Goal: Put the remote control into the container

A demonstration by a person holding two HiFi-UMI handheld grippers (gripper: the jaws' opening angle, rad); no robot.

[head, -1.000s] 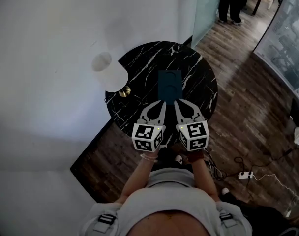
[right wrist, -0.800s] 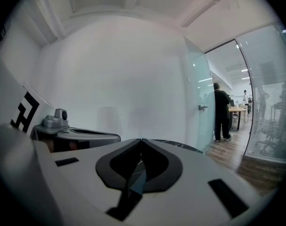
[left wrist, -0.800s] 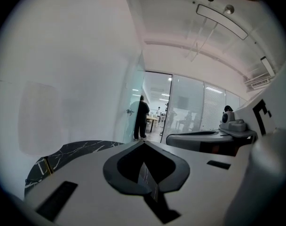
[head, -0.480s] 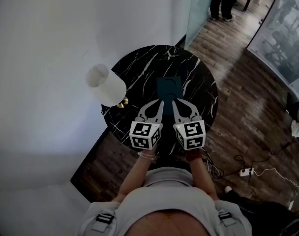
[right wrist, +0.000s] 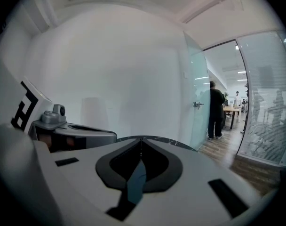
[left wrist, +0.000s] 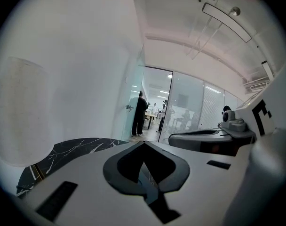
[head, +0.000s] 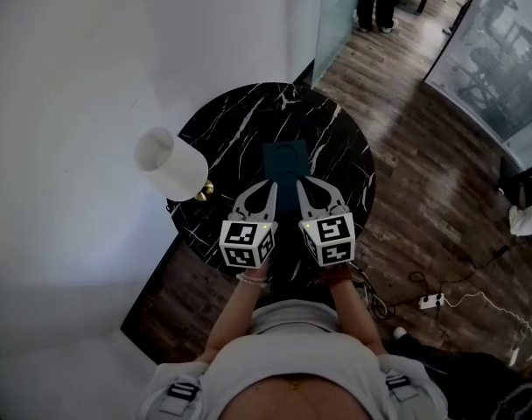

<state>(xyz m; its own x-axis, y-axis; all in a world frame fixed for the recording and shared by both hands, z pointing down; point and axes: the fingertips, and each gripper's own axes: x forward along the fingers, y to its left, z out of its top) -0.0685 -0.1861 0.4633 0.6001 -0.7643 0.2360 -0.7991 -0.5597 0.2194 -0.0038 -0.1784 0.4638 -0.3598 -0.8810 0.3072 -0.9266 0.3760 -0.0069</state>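
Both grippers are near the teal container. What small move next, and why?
Probably open the right gripper: its fingers, like the left gripper's, are together and empty, tips at the teal container's near edge. I can't make out a remote control.

The dark teal rectangular container (head: pixel 283 157) lies flat on the marble table (head: pixel 231 138).

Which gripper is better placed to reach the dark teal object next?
Right, marginally. The left gripper and right gripper, both shut, point at the near edge of the dark teal object, but the lamp stands on the left side.
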